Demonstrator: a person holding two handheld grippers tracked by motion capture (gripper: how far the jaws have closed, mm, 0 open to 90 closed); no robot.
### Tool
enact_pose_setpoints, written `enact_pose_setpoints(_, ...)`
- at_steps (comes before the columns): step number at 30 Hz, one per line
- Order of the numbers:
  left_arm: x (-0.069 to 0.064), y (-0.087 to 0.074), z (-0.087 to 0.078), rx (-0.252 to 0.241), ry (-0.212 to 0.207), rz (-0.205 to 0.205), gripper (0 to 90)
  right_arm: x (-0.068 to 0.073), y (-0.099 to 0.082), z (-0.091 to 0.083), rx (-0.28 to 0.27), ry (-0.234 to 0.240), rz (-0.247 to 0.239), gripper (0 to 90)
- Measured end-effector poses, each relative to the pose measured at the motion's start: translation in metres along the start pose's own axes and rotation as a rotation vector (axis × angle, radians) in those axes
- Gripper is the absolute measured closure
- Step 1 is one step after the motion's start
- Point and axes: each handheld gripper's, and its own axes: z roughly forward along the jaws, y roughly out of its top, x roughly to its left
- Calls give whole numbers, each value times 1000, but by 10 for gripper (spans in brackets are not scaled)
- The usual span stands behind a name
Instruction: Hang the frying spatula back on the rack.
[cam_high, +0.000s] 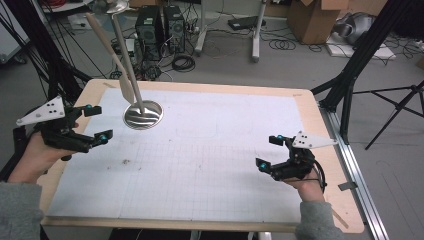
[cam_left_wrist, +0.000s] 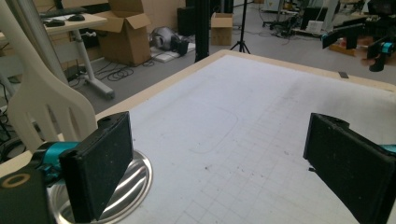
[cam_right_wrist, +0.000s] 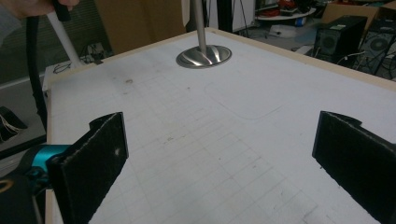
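Note:
A round steel cup (cam_high: 143, 115) is set into the white grid mat (cam_high: 210, 165) at the table's far left. In it stand a cream plastic fork (cam_high: 107, 47) and a long metal utensil (cam_high: 129, 60), both leaning up and left. My left gripper (cam_high: 97, 122) hovers open at the mat's left edge, just left of the cup, with nothing between its jaws. In the left gripper view the cup (cam_left_wrist: 135, 179) and the fork (cam_left_wrist: 46, 105) sit beside the left jaw. My right gripper (cam_high: 268, 151) is open over the mat's right side, also holding nothing.
Wooden table border (cam_high: 330, 150) surrounds the mat. Black tripod legs (cam_high: 350, 75) stand off the right edge. Beyond the far edge the floor holds computer towers (cam_high: 160, 25), cables and cardboard boxes (cam_high: 315, 17). The right gripper view shows the cup (cam_right_wrist: 204, 56) across the mat.

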Motion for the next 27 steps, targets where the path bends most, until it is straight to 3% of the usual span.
enact_pose_setpoints(4, -3, -5, -1, 3, -4, -3, 88, 0, 0, 1, 2, 1, 7, 23)
enact_pose_setpoints(7, -5, -10, 2, 35, 2, -3, 89, 0, 0, 2, 4, 0, -1, 24)
enact_pose_setpoints(12, -9, -17, 3, 27, -11, -8, 90, 1, -1, 3, 10, 2, 0, 24)
enact_pose_setpoints(27, -13, -41, -1, 36, 26, -31, 90, 0, -1, 5, 6, 2, 0, 24)
